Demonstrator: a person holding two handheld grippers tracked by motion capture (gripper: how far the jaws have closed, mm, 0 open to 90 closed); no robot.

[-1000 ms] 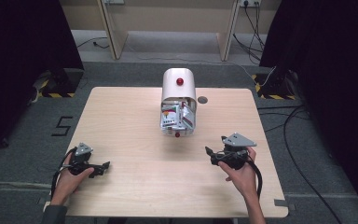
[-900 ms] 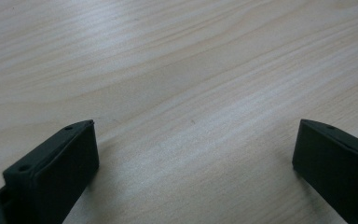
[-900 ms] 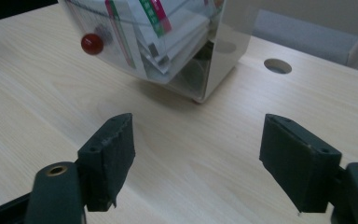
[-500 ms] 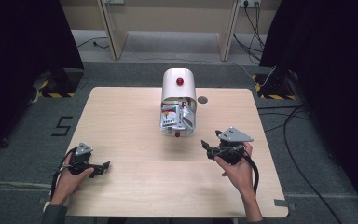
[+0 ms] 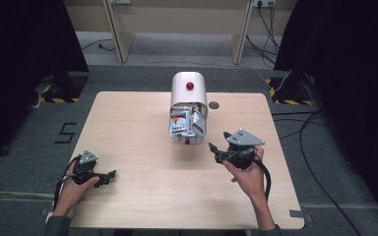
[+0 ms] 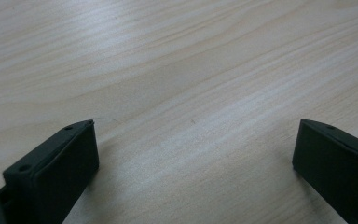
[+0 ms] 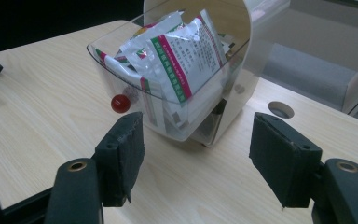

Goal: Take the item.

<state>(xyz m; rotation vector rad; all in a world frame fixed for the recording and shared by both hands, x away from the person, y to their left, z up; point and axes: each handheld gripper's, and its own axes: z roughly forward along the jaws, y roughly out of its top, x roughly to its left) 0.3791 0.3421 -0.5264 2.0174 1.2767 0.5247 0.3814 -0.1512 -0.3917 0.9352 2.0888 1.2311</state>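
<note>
Your right gripper (image 5: 216, 150) is the one in play. It is held just above the pale wooden table (image 5: 128, 123), right of centre, with its jaws spread apart and nothing between them. The white dome-topped dispenser bin with a clear tilt-out front drawer (image 5: 188, 110) stands at the middle of the table, toward the far edge. From your right gripper it lies to the left and farther away, near but not touching.

In the right gripper view the clear drawer (image 7: 168, 93) sits directly ahead of the jaws, tipped open toward you and packed with white sachets printed in green and red (image 7: 182, 56). The small red knob on the drawer front (image 7: 120, 103) shows just beyond the left jaw, low on the clear wall. The bin's long axis runs near to far on the table, and its open drawer faces the near edge, so your gripper comes at it from the near right at an angle, not square on.

Your left gripper (image 5: 109, 173) rests low over the near left of the table, well apart from the bin, jaws likewise spread and empty; the left gripper view confirms bare wood between them. The right hand is clearly the nearer one.

Judgement: a move to the knob calls for a shift leftward and forward.
</note>
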